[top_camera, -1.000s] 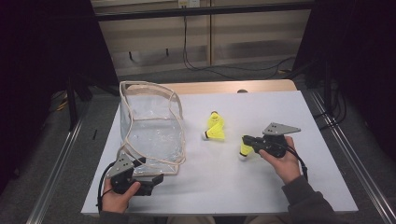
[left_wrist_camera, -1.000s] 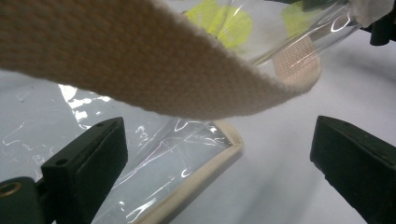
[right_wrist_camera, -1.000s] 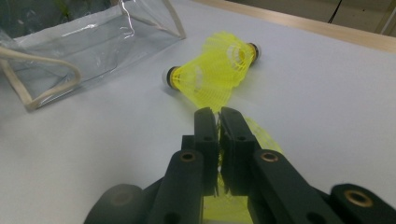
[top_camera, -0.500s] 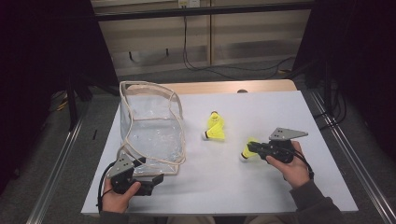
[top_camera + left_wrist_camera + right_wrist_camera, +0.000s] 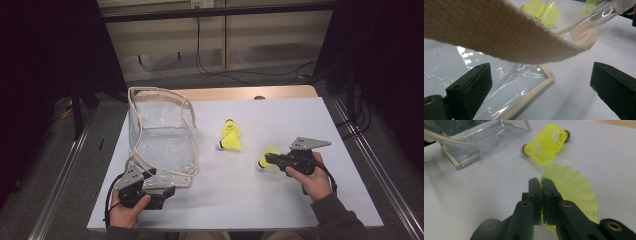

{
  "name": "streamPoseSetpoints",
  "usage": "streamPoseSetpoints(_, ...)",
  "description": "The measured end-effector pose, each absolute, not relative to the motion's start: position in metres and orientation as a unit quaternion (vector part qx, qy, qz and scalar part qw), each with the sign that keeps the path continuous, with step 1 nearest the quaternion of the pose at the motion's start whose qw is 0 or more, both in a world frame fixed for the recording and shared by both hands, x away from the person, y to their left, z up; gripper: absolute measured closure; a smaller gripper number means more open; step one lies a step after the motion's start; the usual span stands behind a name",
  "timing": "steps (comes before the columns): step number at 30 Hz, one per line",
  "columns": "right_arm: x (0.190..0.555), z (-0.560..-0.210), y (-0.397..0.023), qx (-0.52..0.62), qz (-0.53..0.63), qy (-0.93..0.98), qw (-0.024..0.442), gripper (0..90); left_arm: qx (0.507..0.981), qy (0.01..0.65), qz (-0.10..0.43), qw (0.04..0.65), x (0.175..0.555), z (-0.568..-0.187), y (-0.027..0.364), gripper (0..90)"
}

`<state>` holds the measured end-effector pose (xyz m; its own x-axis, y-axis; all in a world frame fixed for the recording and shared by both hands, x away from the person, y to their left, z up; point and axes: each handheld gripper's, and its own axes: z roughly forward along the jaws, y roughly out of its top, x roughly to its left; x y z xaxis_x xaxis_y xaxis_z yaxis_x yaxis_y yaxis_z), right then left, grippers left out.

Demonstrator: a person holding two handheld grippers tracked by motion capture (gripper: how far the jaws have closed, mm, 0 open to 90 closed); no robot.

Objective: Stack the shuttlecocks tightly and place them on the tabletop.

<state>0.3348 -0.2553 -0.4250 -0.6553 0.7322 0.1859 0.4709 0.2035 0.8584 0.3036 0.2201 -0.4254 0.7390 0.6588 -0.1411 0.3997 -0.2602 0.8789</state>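
Observation:
A clear plastic bag (image 5: 161, 137) with beige trim stands open on the white table (image 5: 280, 112), left of centre. My left gripper (image 5: 169, 191) sits at the bag's near corner, open. In the left gripper view, the bag's bottom corner (image 5: 524, 85) lies between the wide jaws of my left gripper (image 5: 541, 82), and a beige strap (image 5: 499, 32) hangs across the top. My right gripper (image 5: 266, 160) is shut on the skirt of a yellow shuttlecock (image 5: 270, 152). The right gripper view shows that gripper (image 5: 541, 181) pinching the shuttlecock's mesh (image 5: 574, 192). Two more yellow shuttlecocks (image 5: 231, 136) lie touching each other mid-table.
The two loose shuttlecocks (image 5: 546, 145) lie between the held one and the bag (image 5: 481, 137). A wooden strip (image 5: 235, 93) borders the table's far edge. Metal rails (image 5: 372, 165) run along both sides, with cables on the floor beyond.
My right gripper has shifted slightly right and toward the person, carrying the shuttlecock. The left gripper and the bag have stayed put.

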Motion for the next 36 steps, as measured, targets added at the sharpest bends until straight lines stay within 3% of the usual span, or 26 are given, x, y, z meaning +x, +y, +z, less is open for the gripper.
streamPoseSetpoints(12, 0.347, -0.431, -0.227, 0.377, 0.495, 0.769, 0.148, 87.3, 0.782, 0.337, 0.127, 0.508, 0.304, -0.426, 0.220, 3.9)
streamPoseSetpoints(36, 0.334, -0.440, -0.246, 0.374, 0.461, 0.797, 0.115, 88.8, 0.783, 0.338, 0.126, 0.507, 0.303, -0.426, 0.220, 3.9)
